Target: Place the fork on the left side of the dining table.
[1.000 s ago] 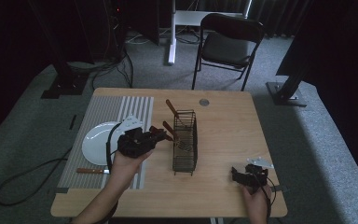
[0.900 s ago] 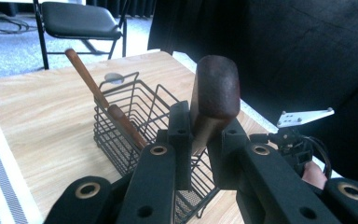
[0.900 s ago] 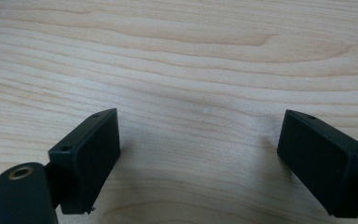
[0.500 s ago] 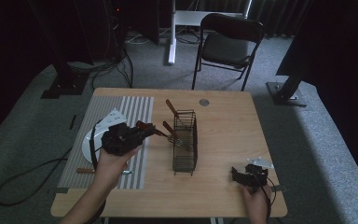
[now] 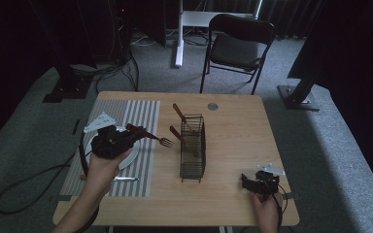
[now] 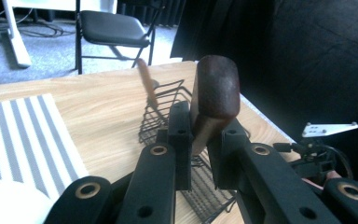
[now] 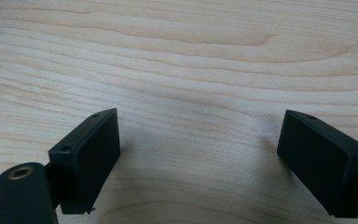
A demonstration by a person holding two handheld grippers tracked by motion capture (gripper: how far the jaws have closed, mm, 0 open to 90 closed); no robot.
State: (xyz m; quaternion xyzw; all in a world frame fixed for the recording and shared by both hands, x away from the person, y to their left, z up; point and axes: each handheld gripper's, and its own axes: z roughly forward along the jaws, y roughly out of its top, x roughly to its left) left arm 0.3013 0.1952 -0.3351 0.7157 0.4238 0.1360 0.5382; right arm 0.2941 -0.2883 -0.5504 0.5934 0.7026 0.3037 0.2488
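My left gripper (image 5: 126,135) hovers over the white plate (image 5: 130,159), shut on the dark wooden handle of a fork (image 5: 161,141). The fork's tines point right toward the black wire basket (image 5: 193,162). In the left gripper view both jaws of the left gripper (image 6: 200,135) clamp the fork handle (image 6: 214,93), with the basket (image 6: 165,116) beyond. Two wooden-handled utensils (image 5: 178,112) lean in the basket. My right gripper (image 5: 248,182) rests near the table's front right corner, and the right gripper (image 7: 198,154) stands open over bare wood.
A grey-and-white striped placemat (image 5: 143,114) covers the table's left side, with a knife (image 5: 119,179) lying on its near end. A small round disc (image 5: 212,106) sits at the far edge. A black folding chair (image 5: 238,46) stands behind the table.
My left gripper has carried the fork leftward, away from the basket and over the plate. The right gripper has stayed put.
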